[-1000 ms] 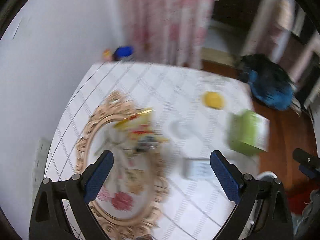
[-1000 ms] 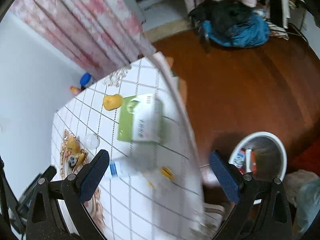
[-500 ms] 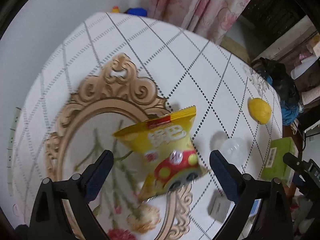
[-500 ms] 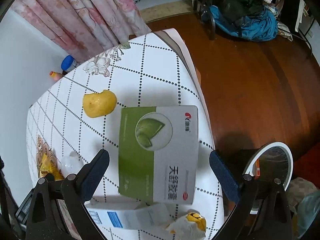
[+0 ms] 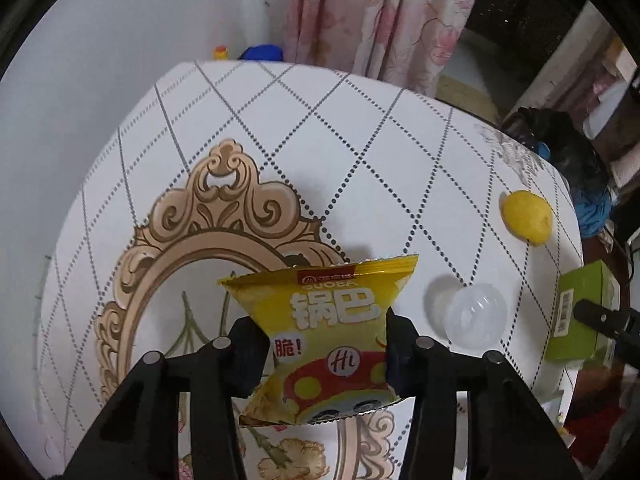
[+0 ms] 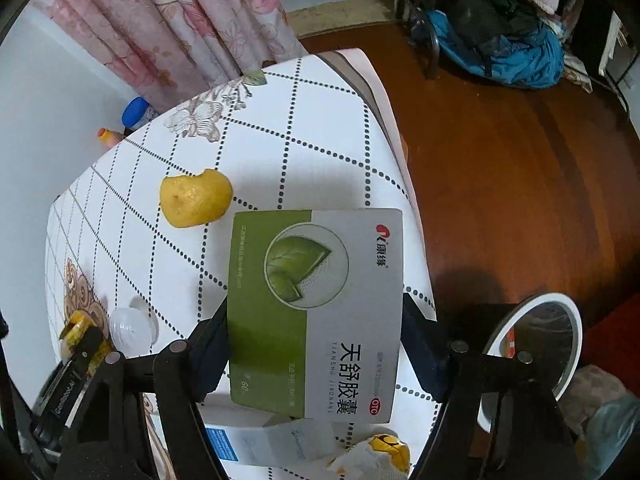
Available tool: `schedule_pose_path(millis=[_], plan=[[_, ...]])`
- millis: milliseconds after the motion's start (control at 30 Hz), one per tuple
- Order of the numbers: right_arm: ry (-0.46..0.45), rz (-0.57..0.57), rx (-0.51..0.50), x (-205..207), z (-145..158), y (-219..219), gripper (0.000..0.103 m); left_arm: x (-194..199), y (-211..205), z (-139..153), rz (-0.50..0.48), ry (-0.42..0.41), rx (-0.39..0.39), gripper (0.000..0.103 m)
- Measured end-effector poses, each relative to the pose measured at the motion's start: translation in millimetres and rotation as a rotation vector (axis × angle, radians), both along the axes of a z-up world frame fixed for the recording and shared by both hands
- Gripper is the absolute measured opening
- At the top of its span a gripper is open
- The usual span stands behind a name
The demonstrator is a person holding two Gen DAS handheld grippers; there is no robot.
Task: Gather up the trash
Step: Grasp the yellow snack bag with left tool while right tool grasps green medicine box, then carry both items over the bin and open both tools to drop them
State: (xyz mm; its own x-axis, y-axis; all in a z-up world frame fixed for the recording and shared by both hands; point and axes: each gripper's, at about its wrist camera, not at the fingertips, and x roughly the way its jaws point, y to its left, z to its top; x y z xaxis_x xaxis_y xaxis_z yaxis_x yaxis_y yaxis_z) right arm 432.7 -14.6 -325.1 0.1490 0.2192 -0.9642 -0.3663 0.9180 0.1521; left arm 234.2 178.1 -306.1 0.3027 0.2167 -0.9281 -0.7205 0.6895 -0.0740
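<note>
A yellow snack packet (image 5: 332, 328) stands pinched at its waist; a green-and-grey medicine box (image 6: 316, 312) lies flat.

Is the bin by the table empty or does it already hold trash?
Not empty: the white bin shows something red and orange just inside its rim; the rest is too dark to judge.

The yellow snack packet (image 5: 332, 336) bears "GUOBA" in pale letters under a red band, then large white characters "锅巴", a red "脆!" and a round "Hi" mark. The green-and-grey medicine box (image 6: 316, 312) reads "康缘" beside a red logo, "天舒胶囊", "TIANSHU JIAONANG", a red "OTC" oval and "60". The barcode digits on its side are too small to read.
</note>
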Motion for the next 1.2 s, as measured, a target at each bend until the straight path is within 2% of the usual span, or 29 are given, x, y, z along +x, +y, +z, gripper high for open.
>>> schedule_pose_path(millis=[167,300,467,667,800,933,1033,1200], plan=[[-0.052,0.032,0.036,-16.5,21.8,-4.9,0.076,-15.0,-16.3,27.8,-0.029,-0.015,0.098,0.041],[-0.119,0.074,0.104,-38.5,54.4,-13.3,0.076,-14.8,-29.6,54.1,-0.053,-0.051,0.152,0.041],[-0.185,0.085,0.186,-66.3,93.4,-38.8,0.076,-25.8,-65.7,96.5,-0.101,-0.12,0.198,0.041],[-0.266,0.07,0.277,-91.3,141.3,-95.5,0.076,-27.8,-122.7,150.3,-0.189,-0.221,0.24,0.041],[-0.315,0.035,0.3,-98.1,166.5,-151.0,0.076,-21.7,-167.3,178.2,-0.264,-0.284,0.254,0.041],[-0.345,-0.018,0.287,-96.0,178.9,-213.7,0.076,-6.7,-215.5,191.4,-0.348,-0.326,0.235,0.041],[-0.346,-0.07,0.259,-91.4,176.5,-262.8,0.076,11.6,-252.7,188.2,-0.419,-0.336,0.198,0.041],[-0.296,-0.173,0.19,-76.3,141.5,-340.2,0.076,54.0,-310.0,157.0,-0.53,-0.299,0.102,0.041]])
